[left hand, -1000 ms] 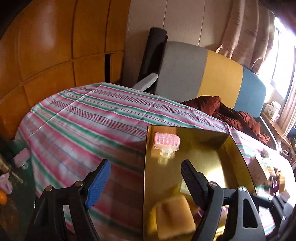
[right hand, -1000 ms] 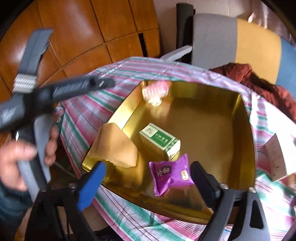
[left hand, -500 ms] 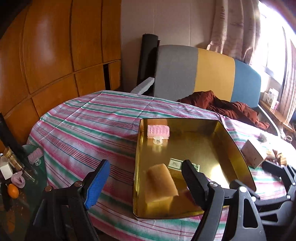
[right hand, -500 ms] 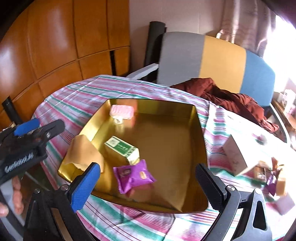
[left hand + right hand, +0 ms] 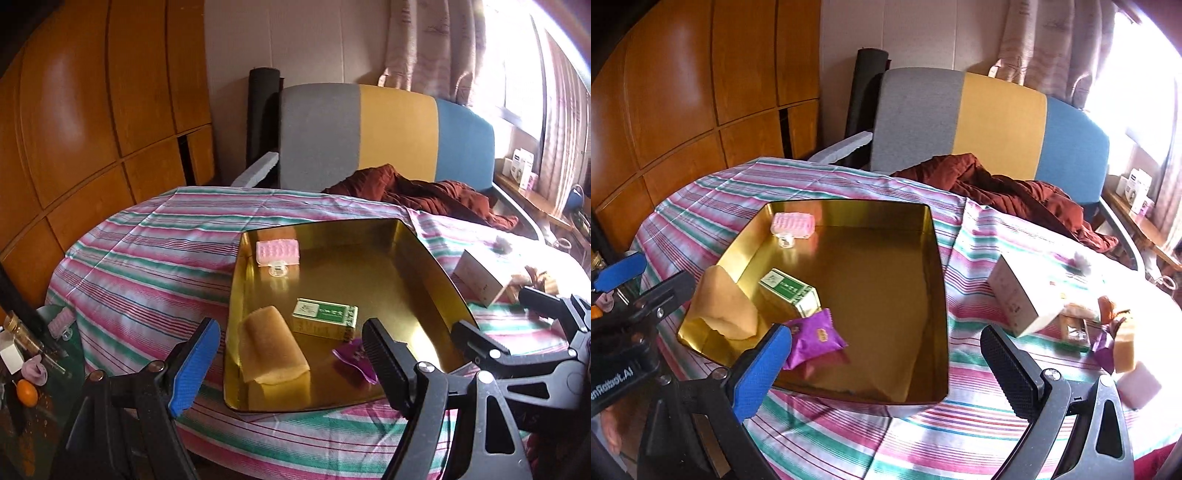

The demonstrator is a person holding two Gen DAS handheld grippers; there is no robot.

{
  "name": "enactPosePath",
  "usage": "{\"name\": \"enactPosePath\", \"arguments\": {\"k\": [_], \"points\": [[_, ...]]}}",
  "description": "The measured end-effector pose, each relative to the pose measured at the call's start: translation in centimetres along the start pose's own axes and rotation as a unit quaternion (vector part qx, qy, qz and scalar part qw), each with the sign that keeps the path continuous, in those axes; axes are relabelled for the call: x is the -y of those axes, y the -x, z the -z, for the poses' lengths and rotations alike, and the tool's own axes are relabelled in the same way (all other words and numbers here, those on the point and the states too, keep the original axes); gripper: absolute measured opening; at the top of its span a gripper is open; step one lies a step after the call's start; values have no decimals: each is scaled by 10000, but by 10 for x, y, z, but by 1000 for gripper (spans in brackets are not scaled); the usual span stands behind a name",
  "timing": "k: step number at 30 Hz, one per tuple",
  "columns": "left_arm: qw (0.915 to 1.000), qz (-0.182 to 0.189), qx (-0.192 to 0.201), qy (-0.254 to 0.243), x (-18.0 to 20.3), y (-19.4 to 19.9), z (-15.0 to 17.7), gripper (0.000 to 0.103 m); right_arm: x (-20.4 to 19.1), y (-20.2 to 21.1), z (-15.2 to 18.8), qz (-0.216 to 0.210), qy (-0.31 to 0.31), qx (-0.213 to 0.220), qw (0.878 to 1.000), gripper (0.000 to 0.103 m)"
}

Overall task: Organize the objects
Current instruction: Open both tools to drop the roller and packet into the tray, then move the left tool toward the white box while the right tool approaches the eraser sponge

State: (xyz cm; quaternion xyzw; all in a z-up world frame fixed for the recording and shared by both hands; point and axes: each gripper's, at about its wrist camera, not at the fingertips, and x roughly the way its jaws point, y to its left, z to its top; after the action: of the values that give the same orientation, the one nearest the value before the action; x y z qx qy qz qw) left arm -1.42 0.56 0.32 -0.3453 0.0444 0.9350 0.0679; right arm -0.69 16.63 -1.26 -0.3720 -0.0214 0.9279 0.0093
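Far left, a dark side surface (image 5: pixel 35 373) holds clutter: an orange fruit (image 5: pixel 27 391), a small white box (image 5: pixel 10 355), a pink hair roller (image 5: pixel 61 325). Left gripper (image 5: pixel 291 363) hovers over the near edge of the striped tablecloth (image 5: pixel 147 258), jaws wide apart, nothing between them. Just past it, the gold tray (image 5: pixel 436 280) sits on the cloth. Inside the tray, left side: another pink hair roller (image 5: pixel 277 252) at the far corner, a tan sponge (image 5: pixel 271 345) leaning on the near left wall, a green box (image 5: pixel 325 317) lying flat just beside the sponge, a purple packet (image 5: pixel 814 338) near the front, touching the green box. Rest of the tray floor is bare gold. Right gripper (image 5: pixel 886 365) hangs over the tray's near right part, jaws wide apart, empty. Right of the tray, on the cloth: a white carton (image 5: pixel 1019 295) tipped on its side, then a loose pile of snack packets (image 5: pixel 1078 325), a tan block (image 5: pixel 1126 345) and a pink block (image 5: pixel 1139 382) near the table edge. Behind the table, a grey-yellow-blue sofa back (image 5: pixel 388 129) with a rust-brown blanket (image 5: pixel 424 192) heaped on it.
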Motion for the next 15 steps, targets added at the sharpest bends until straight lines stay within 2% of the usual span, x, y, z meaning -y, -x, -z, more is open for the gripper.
{"name": "enactPosePath", "arguments": {"k": [15], "points": [[9990,244,-98,-370,32,-1,2,81,55,3,9,458,-460,-43,9979,103]]}}
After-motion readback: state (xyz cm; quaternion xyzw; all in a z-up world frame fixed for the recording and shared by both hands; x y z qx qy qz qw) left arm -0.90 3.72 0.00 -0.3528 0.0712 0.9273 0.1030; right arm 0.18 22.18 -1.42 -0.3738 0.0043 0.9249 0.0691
